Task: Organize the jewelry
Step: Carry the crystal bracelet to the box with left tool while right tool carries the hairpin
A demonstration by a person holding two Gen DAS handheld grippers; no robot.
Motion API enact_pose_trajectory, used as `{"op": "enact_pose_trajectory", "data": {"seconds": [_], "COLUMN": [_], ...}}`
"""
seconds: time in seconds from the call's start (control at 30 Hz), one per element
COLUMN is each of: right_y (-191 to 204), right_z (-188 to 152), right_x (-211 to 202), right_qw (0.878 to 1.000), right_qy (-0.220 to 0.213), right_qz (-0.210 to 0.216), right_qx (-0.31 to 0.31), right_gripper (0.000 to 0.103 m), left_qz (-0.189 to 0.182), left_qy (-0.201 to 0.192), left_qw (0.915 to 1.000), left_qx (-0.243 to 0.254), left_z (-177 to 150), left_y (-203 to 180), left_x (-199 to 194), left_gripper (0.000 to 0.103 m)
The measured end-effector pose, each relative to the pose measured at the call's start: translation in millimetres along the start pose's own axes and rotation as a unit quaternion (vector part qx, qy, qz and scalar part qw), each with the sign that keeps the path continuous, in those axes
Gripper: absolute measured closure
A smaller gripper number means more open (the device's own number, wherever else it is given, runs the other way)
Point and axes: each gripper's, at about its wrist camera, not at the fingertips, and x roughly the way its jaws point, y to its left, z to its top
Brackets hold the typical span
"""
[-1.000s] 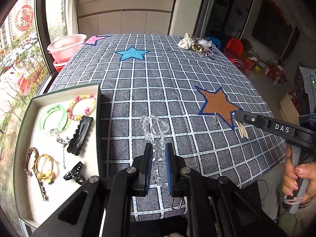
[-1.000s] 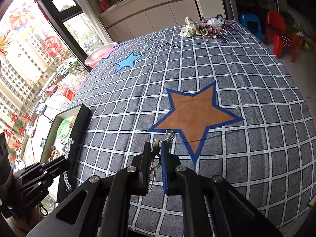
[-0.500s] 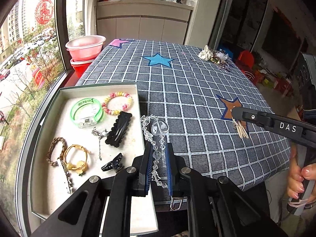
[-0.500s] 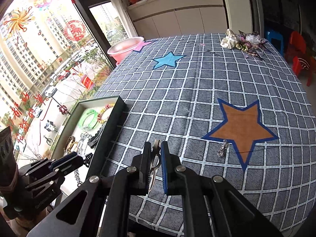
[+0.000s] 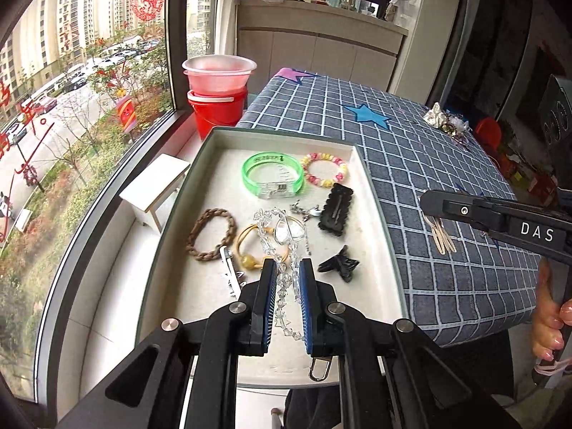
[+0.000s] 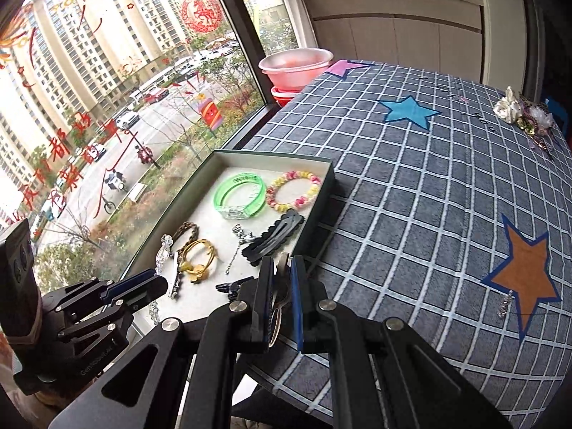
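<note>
Between the right gripper (image 6: 282, 268) pads, perhaps a hair tie (image 6: 282, 262), mostly hidden

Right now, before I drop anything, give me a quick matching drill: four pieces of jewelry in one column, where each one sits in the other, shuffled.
Things:
1. clear crystal chain
2. green bangle
3. black claw clip
4. small silver charm

Places:
A. on the cloth by the orange star
B. far end of the tray, beside the pastel bead bracelet
C. pinched in the left claw
D. tray floor near the right wall, nearest end

Pairs: 1-C, 2-B, 3-D, 4-A
</note>
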Motion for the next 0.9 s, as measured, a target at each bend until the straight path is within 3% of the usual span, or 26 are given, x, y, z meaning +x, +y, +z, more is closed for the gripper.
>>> {"op": "enact_pose_trajectory", "data": {"seconds": [0.27,0.5,0.9], "right_y": [49.4,61.3,46.8], "right_z": [-17.2,-32.0,-36.7], "right_x": [38.1,64.4,88.4], "right_qw": [0.998,0.994,0.993], "right_qy": [0.044,0.085,0.108], "right_qz": [0.04,0.063,0.037], "right_qx": [-0.034,-0.029,-0.014], "right_gripper": [0.093,0.093,0.093], "left_qz": [0.022,0.016,0.015], "left_qy": [0.022,0.044,0.075], "left_qw": [0.9993,0.9988,0.9967], "left_qx": [-0.021,-0.017,-0.027], "left_z": [-17.2,-20.5,-19.0], "left_y": [35.8,40.2,43.7], "left_x": [6.1,20.9,45.0], "left_gripper": [0.083,0.083,0.083]}}
